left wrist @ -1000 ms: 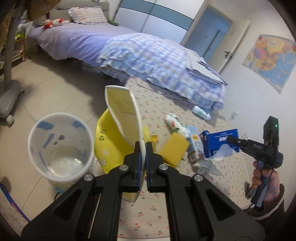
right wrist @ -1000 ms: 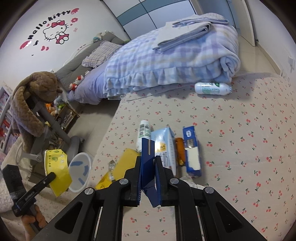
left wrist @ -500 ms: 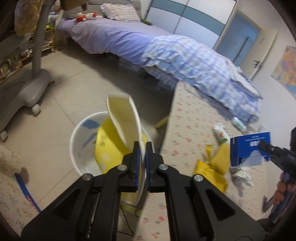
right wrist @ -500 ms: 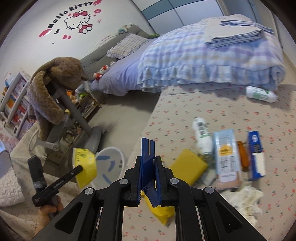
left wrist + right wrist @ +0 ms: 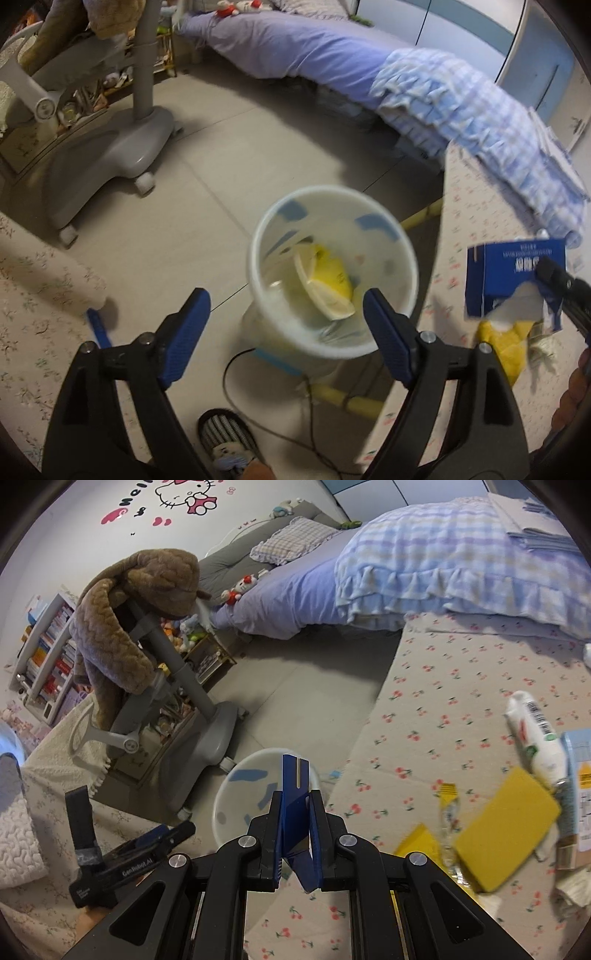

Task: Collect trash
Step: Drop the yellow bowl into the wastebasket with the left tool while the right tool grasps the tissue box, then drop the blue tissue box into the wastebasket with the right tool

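One view shows yellow wrapper (image 5: 325, 284) in bin (image 5: 332, 266), probably loose.

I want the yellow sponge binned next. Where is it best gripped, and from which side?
Judging by its pose, grip the yellow sponge across its thin edges, coming from above. It lies flat on the table, and its left edge looks free, while packets crowd its right.
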The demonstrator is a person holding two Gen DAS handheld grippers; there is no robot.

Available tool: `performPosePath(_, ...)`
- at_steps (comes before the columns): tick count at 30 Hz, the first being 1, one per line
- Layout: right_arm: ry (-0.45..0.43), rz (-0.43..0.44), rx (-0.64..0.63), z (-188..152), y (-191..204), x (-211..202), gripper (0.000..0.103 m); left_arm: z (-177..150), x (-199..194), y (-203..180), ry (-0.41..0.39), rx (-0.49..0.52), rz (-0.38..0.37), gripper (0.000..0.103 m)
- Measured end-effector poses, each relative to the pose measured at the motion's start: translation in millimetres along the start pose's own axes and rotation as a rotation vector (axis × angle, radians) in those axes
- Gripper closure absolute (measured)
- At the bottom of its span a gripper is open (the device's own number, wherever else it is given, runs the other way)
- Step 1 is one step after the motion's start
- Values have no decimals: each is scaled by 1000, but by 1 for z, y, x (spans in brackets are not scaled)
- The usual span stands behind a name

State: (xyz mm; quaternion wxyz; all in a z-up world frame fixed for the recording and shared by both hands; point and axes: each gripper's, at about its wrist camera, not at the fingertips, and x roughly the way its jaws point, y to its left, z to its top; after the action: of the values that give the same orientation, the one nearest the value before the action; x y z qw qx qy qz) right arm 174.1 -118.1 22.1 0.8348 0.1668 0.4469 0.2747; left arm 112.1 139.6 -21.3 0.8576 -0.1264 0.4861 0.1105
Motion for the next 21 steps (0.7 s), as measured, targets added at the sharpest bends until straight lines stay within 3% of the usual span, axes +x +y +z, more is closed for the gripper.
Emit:
performPosePath(12,50,-1,27,-7,10,62,89,-3,-2,11,31,-19,19,8)
performPosePath(15,53,-12,33,-9,9,69,84,-3,-3,12,23,-20,28,7)
performPosePath(16,55,-14,36,-9,7,70,79,-2,-3,12,20,-18,30,6)
performPosePath(18,60,-26,45,-8,5,70,54,-2,-3,11,16,-15,33,5)
performPosePath(19,57,-49,49,-8,4,68,30,-2,-3,10,16,-11,34,5)
performPosePath(20,48,-67,53,-7,5,64,21,-3,-3,10,17,-9,34,5)
performPosePath(21,30,-74,52,-7,5,58,21,-3,-3,9,18,-6,33,5)
